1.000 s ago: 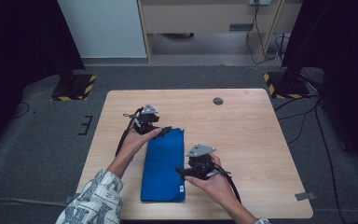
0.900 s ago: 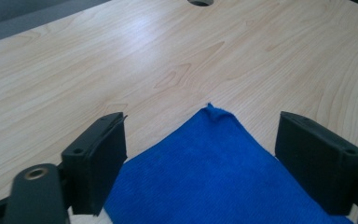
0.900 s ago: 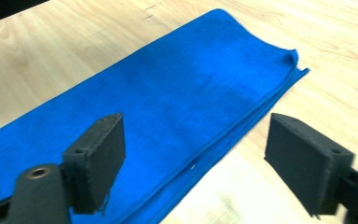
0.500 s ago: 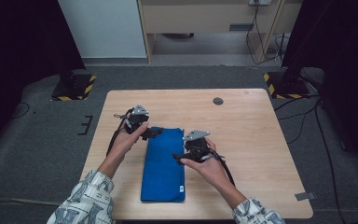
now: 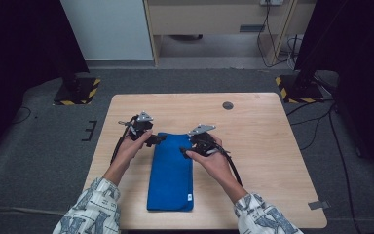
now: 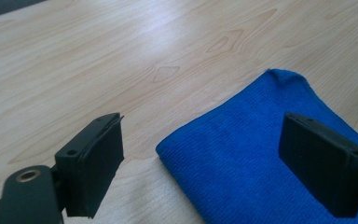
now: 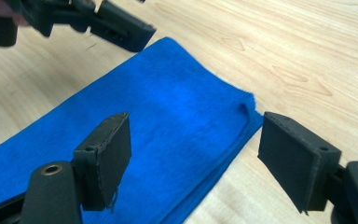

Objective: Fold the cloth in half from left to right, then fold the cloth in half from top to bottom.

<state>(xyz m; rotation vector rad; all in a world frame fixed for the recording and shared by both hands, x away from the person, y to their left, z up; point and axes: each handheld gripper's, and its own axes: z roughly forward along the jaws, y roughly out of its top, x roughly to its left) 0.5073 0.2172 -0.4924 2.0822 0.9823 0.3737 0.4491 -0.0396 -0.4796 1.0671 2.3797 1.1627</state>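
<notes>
On the table (image 5: 272,126) centre, folded blue cloth (image 5: 171,173) lying flat, long edge running 12 to 6, left gripper (image 5: 157,140) at its 11 o'clock corner, jaws apart and just closing a little, cloth corner between them ungripped, right gripper (image 5: 185,151) at 1 o'clock corner, jaws apart, narrowing, straddling that corner.

A bright blue cloth (image 5: 171,170) lies flat on the desk (image 5: 263,146), folded into a long narrow rectangle of several layers. Its long sides run from the near edge toward the far edge, left of the desk's middle. The nap is soft and fuzzy, and a small white tag sits at its near right corner.
</notes>
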